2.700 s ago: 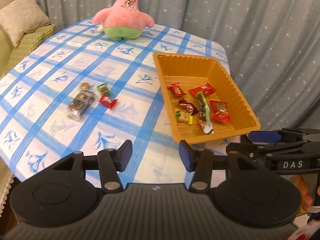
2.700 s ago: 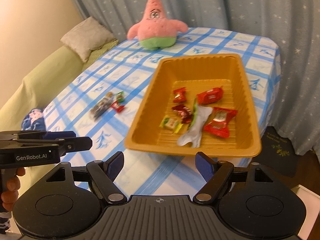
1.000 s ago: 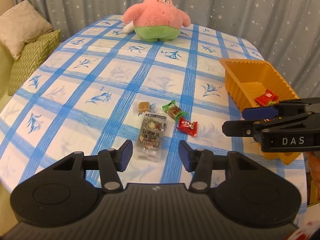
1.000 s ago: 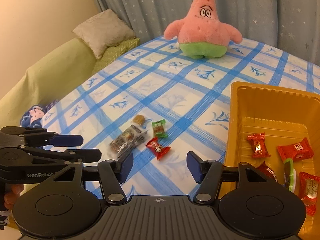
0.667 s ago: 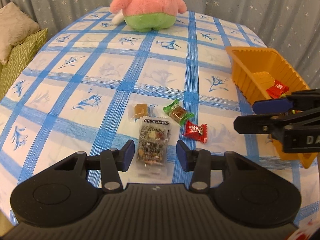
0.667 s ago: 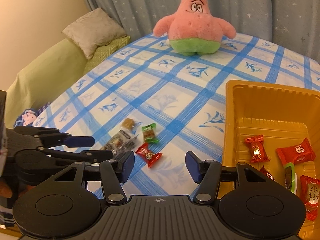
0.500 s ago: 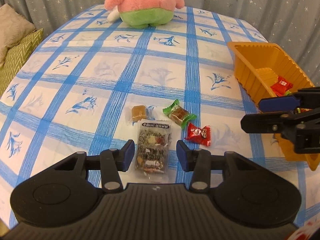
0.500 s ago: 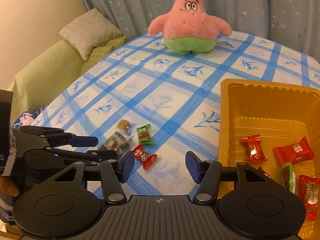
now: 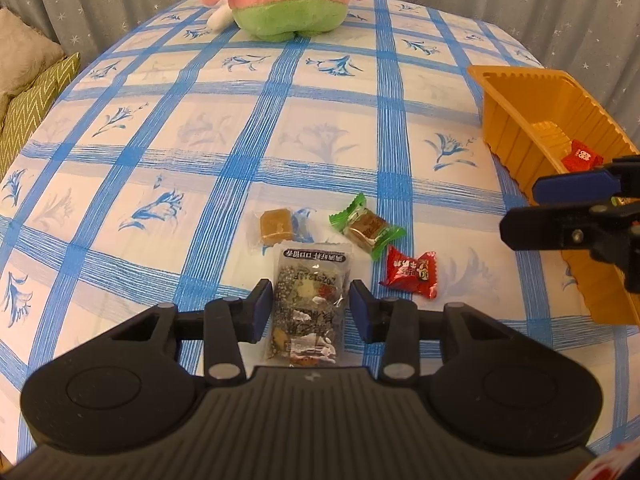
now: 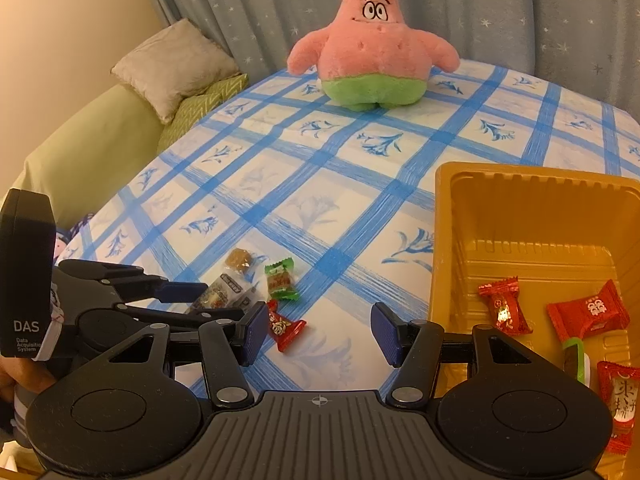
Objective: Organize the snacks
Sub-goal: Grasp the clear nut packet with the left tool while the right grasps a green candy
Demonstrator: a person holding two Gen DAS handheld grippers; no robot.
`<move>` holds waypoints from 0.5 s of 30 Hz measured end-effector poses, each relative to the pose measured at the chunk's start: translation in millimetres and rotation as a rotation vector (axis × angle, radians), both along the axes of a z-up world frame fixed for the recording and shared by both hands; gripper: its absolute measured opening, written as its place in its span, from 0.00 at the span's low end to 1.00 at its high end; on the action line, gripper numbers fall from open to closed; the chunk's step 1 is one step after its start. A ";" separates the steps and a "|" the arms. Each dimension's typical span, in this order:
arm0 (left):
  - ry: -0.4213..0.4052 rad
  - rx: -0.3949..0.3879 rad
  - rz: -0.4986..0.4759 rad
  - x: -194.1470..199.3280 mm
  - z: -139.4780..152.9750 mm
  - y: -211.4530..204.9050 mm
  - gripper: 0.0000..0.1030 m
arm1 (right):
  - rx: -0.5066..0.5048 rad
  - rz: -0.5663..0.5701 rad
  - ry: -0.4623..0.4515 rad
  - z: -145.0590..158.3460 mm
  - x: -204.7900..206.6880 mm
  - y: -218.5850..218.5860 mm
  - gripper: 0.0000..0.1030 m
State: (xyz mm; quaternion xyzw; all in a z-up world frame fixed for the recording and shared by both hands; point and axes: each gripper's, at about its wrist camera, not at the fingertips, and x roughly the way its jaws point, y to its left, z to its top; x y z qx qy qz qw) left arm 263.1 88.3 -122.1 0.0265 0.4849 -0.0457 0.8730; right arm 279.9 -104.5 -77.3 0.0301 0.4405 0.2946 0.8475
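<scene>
A clear packet of nut brittle lies on the blue-checked tablecloth, and my left gripper straddles it low over the table. Its jaws are closing; the pads stand at the wrapper's two long edges without visibly squeezing it. Just beyond lie a brown candy, a green-wrapped candy and a red candy. My right gripper hovers open and holds nothing, between the red candy and the orange tray. Several wrapped candies lie in the tray.
A pink and green plush star sits at the table's far side. Pillows rest on a green sofa to the left. A starred grey curtain hangs behind. The tray stands near the table's right edge.
My left gripper has come forward and down over the nut brittle packet, and its jaws have narrowed around it. The right gripper has shifted only slightly and stays open.
</scene>
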 end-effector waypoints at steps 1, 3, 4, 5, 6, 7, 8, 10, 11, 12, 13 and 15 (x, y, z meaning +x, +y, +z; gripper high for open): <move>-0.002 0.003 -0.001 -0.8 0.1 -0.1 0.34 | -0.002 0.003 0.000 -0.3 1.0 1.3 0.56; -0.004 0.002 -0.003 -2.5 0.6 0.6 0.34 | -0.004 0.010 -0.002 -1.3 2.9 3.8 0.56; -0.005 -0.002 0.001 -3.8 1.0 1.6 0.33 | -0.004 0.014 -0.002 -1.7 3.7 5.0 0.56; -0.007 -0.008 0.006 -5.6 2.0 2.8 0.33 | -0.002 0.019 -0.004 -2.2 4.4 6.0 0.56; -0.010 -0.012 0.009 -7.9 3.4 4.1 0.33 | -0.001 0.024 -0.006 -2.8 5.1 7.4 0.56; -0.014 -0.015 0.013 -10.6 5.1 5.7 0.33 | -0.001 0.029 -0.006 -3.5 5.9 8.5 0.56; -0.018 -0.015 0.018 -13.6 7.1 7.3 0.33 | -0.002 0.036 -0.006 -4.2 6.5 10.1 0.56; -0.023 -0.014 0.037 -19.2 11.4 12.0 0.33 | -0.002 0.051 -0.009 -5.3 7.9 13.3 0.54; -0.026 -0.014 0.050 -21.8 13.7 15.2 0.33 | -0.001 0.061 -0.010 -5.8 8.8 15.6 0.52; -0.029 -0.015 0.064 -24.0 16.1 18.9 0.33 | 0.000 0.071 -0.010 -6.6 9.8 18.3 0.50; -0.033 -0.016 0.081 -26.0 18.9 23.2 0.33 | -0.001 0.081 -0.010 -7.4 11.0 21.2 0.48; -0.041 -0.013 0.113 -29.4 23.9 31.9 0.33 | -0.009 0.098 -0.013 -9.7 13.5 28.1 0.47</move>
